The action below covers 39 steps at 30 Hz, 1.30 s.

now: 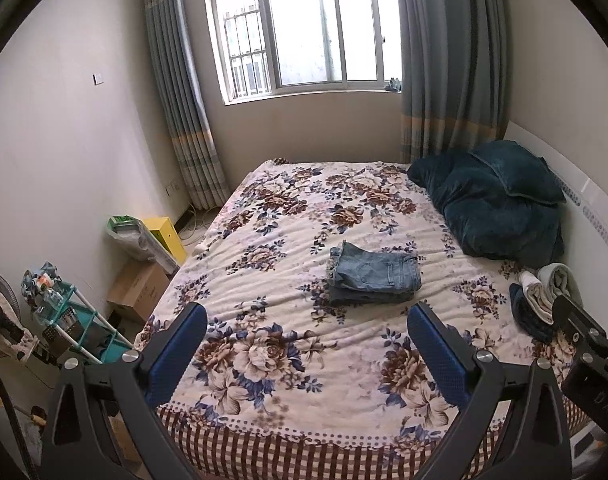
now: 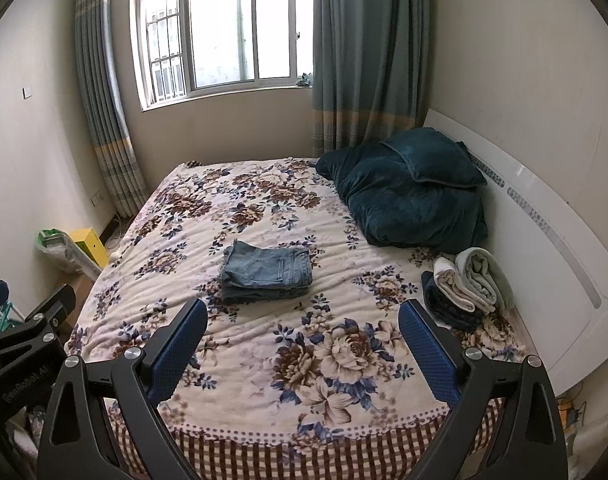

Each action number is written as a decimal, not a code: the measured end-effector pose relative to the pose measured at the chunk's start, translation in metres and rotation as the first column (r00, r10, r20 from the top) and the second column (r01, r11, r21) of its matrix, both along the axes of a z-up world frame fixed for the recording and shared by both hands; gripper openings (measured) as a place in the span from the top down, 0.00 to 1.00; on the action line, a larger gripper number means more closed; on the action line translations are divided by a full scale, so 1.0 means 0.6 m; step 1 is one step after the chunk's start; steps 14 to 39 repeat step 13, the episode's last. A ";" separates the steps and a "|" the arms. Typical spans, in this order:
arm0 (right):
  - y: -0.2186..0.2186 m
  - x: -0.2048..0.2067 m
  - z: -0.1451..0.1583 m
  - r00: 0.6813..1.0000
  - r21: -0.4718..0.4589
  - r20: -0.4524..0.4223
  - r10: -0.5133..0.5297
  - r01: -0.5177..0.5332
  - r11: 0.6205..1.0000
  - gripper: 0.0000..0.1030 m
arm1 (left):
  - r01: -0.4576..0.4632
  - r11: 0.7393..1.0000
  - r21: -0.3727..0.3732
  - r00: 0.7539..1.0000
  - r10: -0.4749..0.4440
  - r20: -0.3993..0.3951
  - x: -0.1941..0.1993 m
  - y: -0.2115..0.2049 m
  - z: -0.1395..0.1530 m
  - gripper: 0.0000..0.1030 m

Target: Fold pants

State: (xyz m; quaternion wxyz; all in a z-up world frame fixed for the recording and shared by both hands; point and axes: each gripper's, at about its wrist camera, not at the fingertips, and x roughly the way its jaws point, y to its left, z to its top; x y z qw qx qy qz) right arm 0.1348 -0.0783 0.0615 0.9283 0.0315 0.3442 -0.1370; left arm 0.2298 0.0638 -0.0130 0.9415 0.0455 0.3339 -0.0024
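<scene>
From the left wrist camera, nearest the lens, the left gripper (image 1: 307,316) has its two blue-padded fingers (image 1: 176,354) spread wide apart with nothing between them. It hangs above the foot of a bed (image 1: 304,452), over a cream bedspread printed with large brown and blue flowers. Further up the bed, near its middle and well apart from the fingers, lies a pair of blue denim pants (image 1: 374,276), folded into a compact rectangular stack with its edges roughly squared. Beyond, toward the head of the bed on the right, sits a heap of dark teal bedding (image 1: 492,204). Just beside it, at the right edge, is a small pile of rolled cloths (image 1: 544,288) in pale and dark colours. At the far right edge, part of the other gripper's black frame shows. A window (image 1: 304,28) with grey-blue curtains fills the far wall.

From the right wrist camera, nearest the lens, the right gripper (image 2: 302,312) is likewise spread open and empty, poised over the foot of the bed. The folded pants (image 2: 266,272) lie ahead of it, slightly to the left, flat on the bedspread and touched by neither tool. The rolled cloths (image 2: 464,288) rest against the white headboard (image 2: 544,240) on the right, below the teal bedding (image 2: 412,192).

Judging by the neat stack and both tools being clear of it, the folding looks finished; at most a little tidying of the frayed hem edge might remain.
</scene>
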 end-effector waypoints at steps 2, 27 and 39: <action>0.002 -0.002 -0.001 1.000 0.000 0.000 0.001 -0.001 1.000 0.04 | -0.001 1.000 -0.001 1.000 0.001 0.000 -0.001 0.000 0.001 0.00; 0.004 -0.001 -0.003 1.000 0.003 0.000 0.002 -0.002 1.000 0.04 | 0.002 1.000 -0.002 1.000 -0.002 -0.005 -0.003 -0.003 -0.001 0.00; 0.004 -0.001 -0.003 1.000 0.003 0.000 0.002 -0.002 1.000 0.04 | 0.002 1.000 -0.002 1.000 -0.002 -0.005 -0.003 -0.003 -0.001 0.00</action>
